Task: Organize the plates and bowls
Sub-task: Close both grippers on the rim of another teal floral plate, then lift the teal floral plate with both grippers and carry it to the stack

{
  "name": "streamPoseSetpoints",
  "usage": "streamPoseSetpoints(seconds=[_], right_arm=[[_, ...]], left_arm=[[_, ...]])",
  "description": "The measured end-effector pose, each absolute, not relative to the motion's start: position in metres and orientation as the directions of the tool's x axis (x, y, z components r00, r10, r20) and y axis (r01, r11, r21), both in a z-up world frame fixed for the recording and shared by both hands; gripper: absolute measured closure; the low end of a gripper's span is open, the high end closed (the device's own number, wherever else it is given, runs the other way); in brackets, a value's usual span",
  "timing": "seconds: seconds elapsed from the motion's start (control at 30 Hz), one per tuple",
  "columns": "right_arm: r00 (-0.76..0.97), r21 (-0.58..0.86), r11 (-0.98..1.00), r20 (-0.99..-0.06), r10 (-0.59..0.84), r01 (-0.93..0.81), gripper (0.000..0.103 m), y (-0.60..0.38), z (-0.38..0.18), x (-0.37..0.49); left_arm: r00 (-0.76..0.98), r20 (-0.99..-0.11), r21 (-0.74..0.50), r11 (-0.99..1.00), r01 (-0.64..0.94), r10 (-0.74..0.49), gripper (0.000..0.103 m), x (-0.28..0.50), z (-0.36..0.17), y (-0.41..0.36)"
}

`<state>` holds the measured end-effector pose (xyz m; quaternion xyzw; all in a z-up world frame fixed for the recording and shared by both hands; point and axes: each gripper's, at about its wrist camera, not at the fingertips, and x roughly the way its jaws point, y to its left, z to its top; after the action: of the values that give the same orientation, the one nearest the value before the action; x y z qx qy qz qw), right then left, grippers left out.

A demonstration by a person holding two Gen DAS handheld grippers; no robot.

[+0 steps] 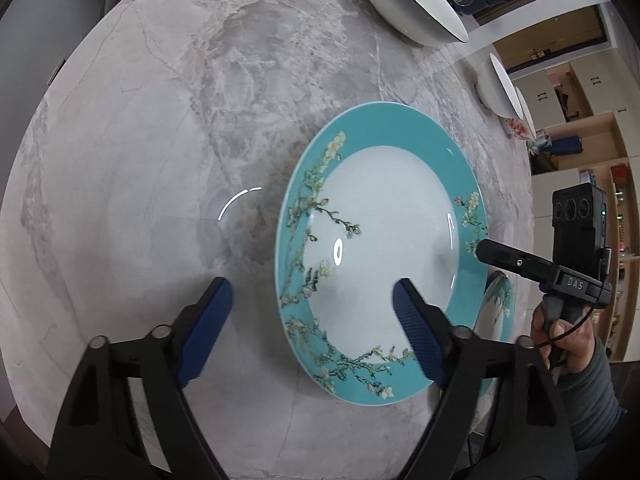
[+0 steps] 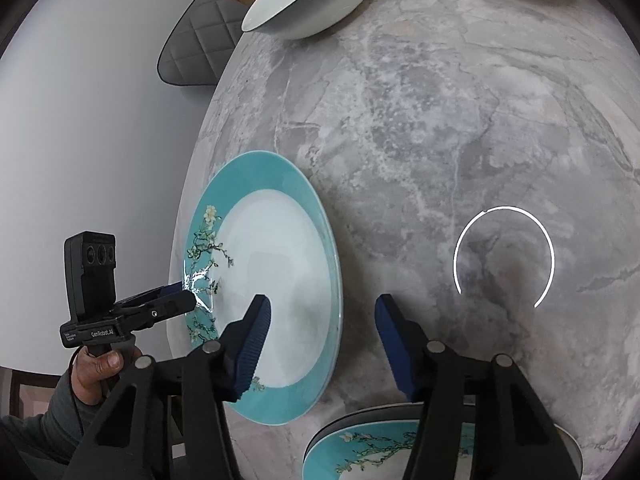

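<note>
Faintly, "DAS" on right tool (image 1: 486, 250)

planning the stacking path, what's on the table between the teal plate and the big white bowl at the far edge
Nothing: between the teal plate and the white bowl there is only bare marble table; both wrist views show it.

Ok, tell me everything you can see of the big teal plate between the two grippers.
The teal plate is round and glossy, seemingly glazed ceramic: a wide teal rim painted with blossoming branches around a plain white well. It is empty, near the marble table's edge. A hand-held gripper straddles its rim on each side, left and right; contact is unclear. A second matching plate sits close by.
</note>
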<state>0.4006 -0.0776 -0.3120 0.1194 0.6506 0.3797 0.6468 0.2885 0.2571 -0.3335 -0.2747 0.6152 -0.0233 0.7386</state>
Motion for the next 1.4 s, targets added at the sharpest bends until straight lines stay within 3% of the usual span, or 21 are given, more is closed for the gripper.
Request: streamPoseSetpoints(seconds=[0.07, 0.1, 0.13, 0.2, 0.27, 0.4, 0.87, 1.4], right_arm=[[-0.136, 0.646, 0.681, -0.752, 0.645, -0.344, 0.044, -0.075, -0.312, 0.399], [-0.135, 0.641, 0.682, -0.756, 0.64, -0.351, 0.045, -0.073, -0.312, 0.398], [-0.135, 0.635, 0.684, -0.761, 0.635, -0.36, 0.047, -0.073, -0.311, 0.397], [-0.139, 0.624, 0.688, -0.77, 0.623, -0.371, 0.055, -0.069, -0.312, 0.395], [-0.138, 0.606, 0.703, -0.785, 0.604, -0.373, 0.077, -0.065, -0.314, 0.394], [-0.128, 0.583, 0.728, -0.804, 0.581, -0.361, 0.092, -0.065, -0.319, 0.392], [-0.054, 0.505, 0.765, -0.846, 0.531, -0.4, 0.092, -0.063, -0.299, 0.379], [0.122, 0.457, 0.812, -0.841, 0.527, -0.362, 0.092, -0.124, -0.24, 0.361]], left_arm=[[0.243, -0.898, -0.428, 0.854, -0.295, -0.366, 0.034, 0.288, -0.332, 0.256], [0.245, -0.896, -0.432, 0.853, -0.293, -0.37, 0.047, 0.288, -0.332, 0.255], [0.244, -0.895, -0.434, 0.851, -0.295, -0.373, 0.053, 0.288, -0.333, 0.255], [0.237, -0.896, -0.436, 0.846, -0.307, -0.375, 0.074, 0.289, -0.336, 0.254], [0.234, -0.901, -0.424, 0.85, -0.312, -0.364, 0.076, 0.291, -0.337, 0.253], [0.224, -0.913, -0.398, 0.861, -0.318, -0.34, 0.082, 0.293, -0.338, 0.252], [0.23, -0.943, -0.302, 0.908, -0.291, -0.24, 0.087, 0.299, -0.326, 0.245], [0.276, -0.915, -0.349, 0.92, -0.177, -0.294, 0.087, 0.302, -0.283, 0.194]])
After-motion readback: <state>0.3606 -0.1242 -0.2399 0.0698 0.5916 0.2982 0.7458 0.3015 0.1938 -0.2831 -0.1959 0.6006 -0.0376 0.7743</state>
